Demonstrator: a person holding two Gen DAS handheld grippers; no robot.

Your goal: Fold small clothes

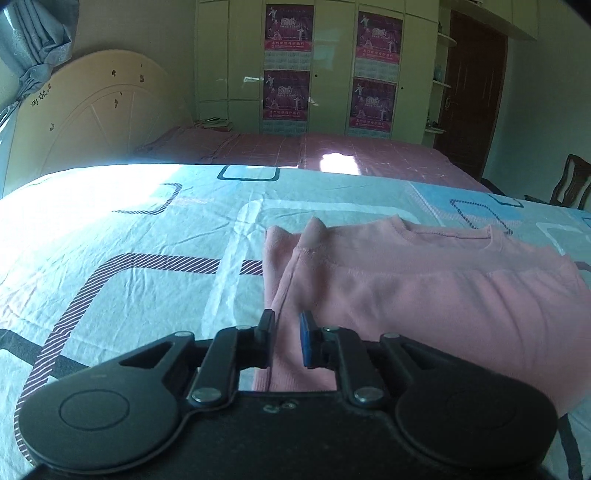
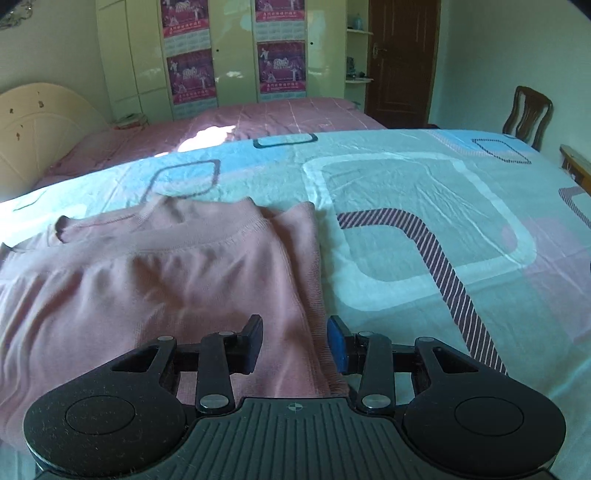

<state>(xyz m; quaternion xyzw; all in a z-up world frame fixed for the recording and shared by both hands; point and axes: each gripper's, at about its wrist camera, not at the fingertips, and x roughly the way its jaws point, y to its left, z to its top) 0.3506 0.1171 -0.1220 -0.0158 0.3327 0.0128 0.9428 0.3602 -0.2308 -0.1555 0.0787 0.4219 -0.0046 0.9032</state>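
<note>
Light: daylight is entering from the left, blowing out the bedsheet (image 1: pixel 92 192) | Glare: a sun patch is glowing on the far pink bed (image 1: pixel 340 162) | Shadow: near cloth is sitting dim | Blur: garment (image 1: pixel 424 288) is looking soft | Distortion: fisheye is bending edges, corners are vignetting black

- pink garment (image 1: pixel 424 291) — soft knit cloth, matt, with a ribbed band at the neckline
- bedsheet (image 1: pixel 129 240) — thin woven cloth, matt, finely creased
- left gripper (image 1: pixel 287 325) — matt black plastic links with shiny round metal rivets; one pad is blue and looks rubbery
- right gripper (image 2: pixel 295 334) — the same matt black plastic, dusty and speckled, its body ridged
- wardrobe (image 2: pixel 147 55) — glossy, smooth pale doors that catch reflections
- posters (image 1: pixel 288 27) — paper with a slight sheen
- chair (image 2: pixel 528 110) and door (image 2: pixel 400 55) — dark polished wood
</note>
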